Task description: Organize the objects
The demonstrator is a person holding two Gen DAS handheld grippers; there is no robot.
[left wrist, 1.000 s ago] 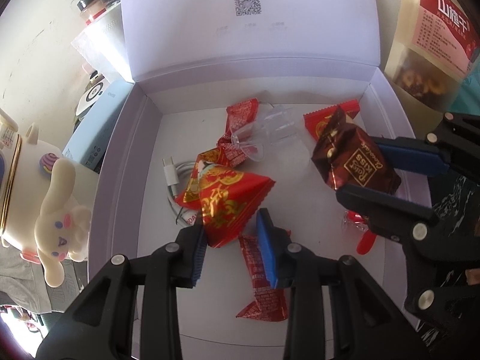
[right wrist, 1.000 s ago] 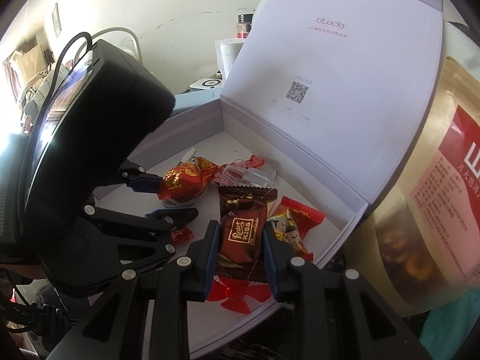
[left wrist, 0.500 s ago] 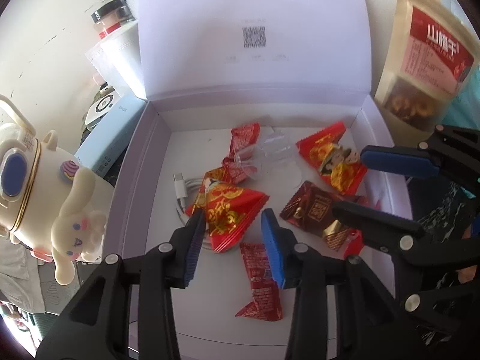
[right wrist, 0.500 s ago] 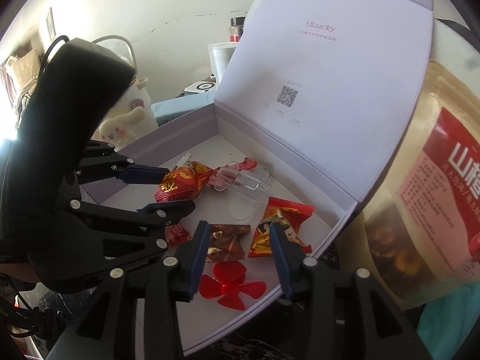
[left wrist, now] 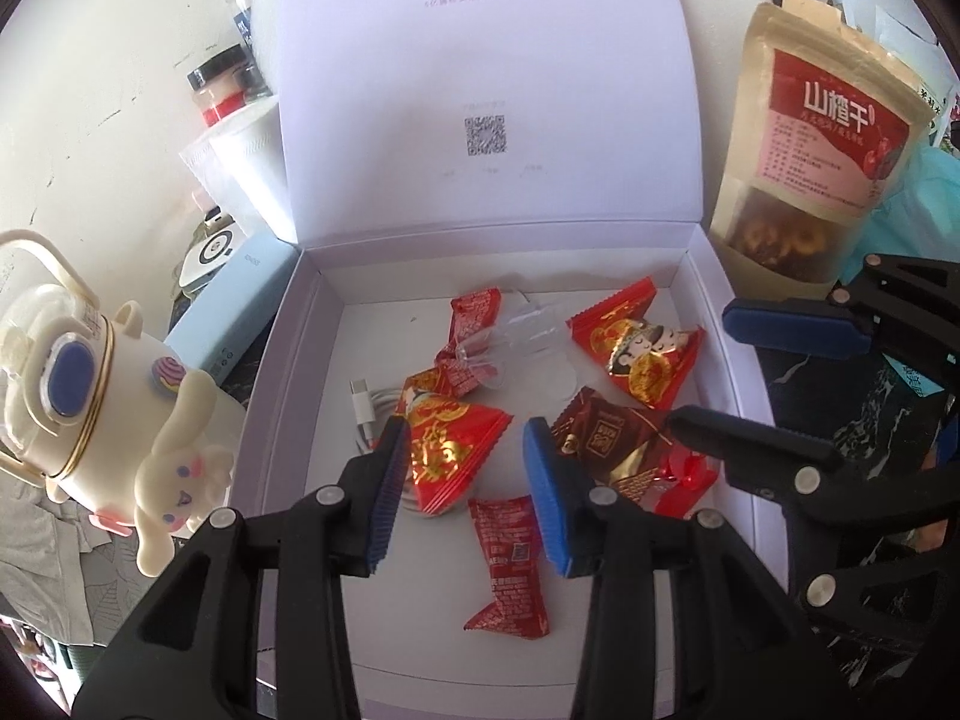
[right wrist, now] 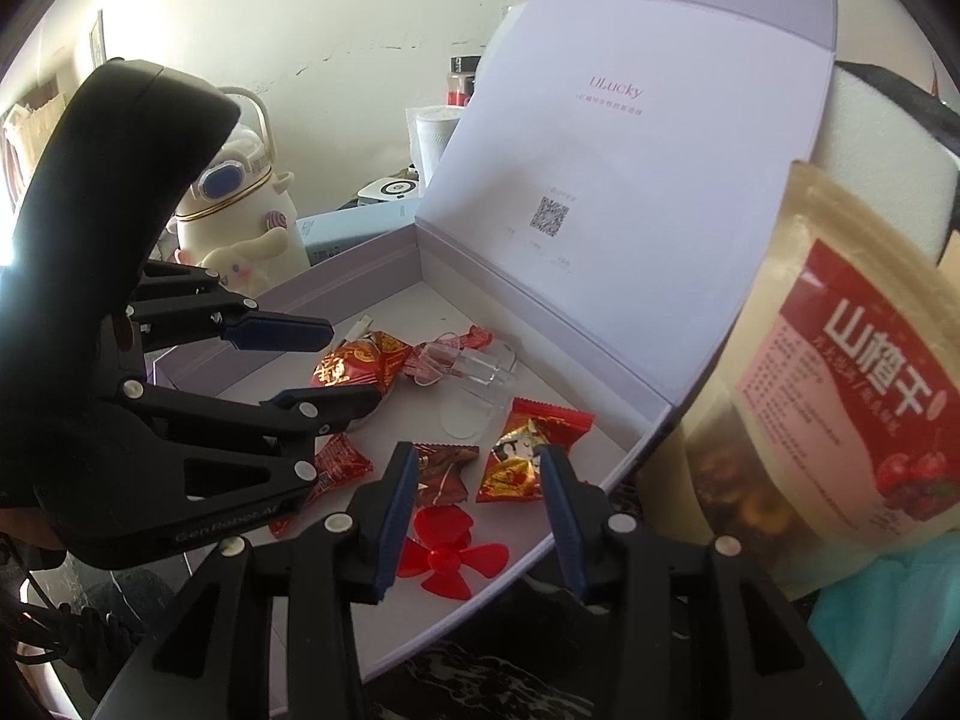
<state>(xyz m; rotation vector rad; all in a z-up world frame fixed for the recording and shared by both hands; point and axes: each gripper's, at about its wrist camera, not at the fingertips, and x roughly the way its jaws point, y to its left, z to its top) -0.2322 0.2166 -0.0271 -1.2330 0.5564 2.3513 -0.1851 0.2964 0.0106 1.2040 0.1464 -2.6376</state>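
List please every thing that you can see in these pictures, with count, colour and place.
box: 1, pale lilac, lid open, centre
red candies: 4, red with gold or white print, on the box floor
chocolate: 1, brown wrapper, box floor, right
propeller: 1, red plastic, near the front box corner
clear stand: 1, transparent, box middle
cable: 1, white, partly under a candy
snack bag: 1, beige with red label, right of the box
bottle: 1, cream, with a dog figure, left of the box
blue carton: 1, light blue, behind the bottle
left hand-held gripper: black, blue pads, open
right hand-held gripper: black, blue pads, open
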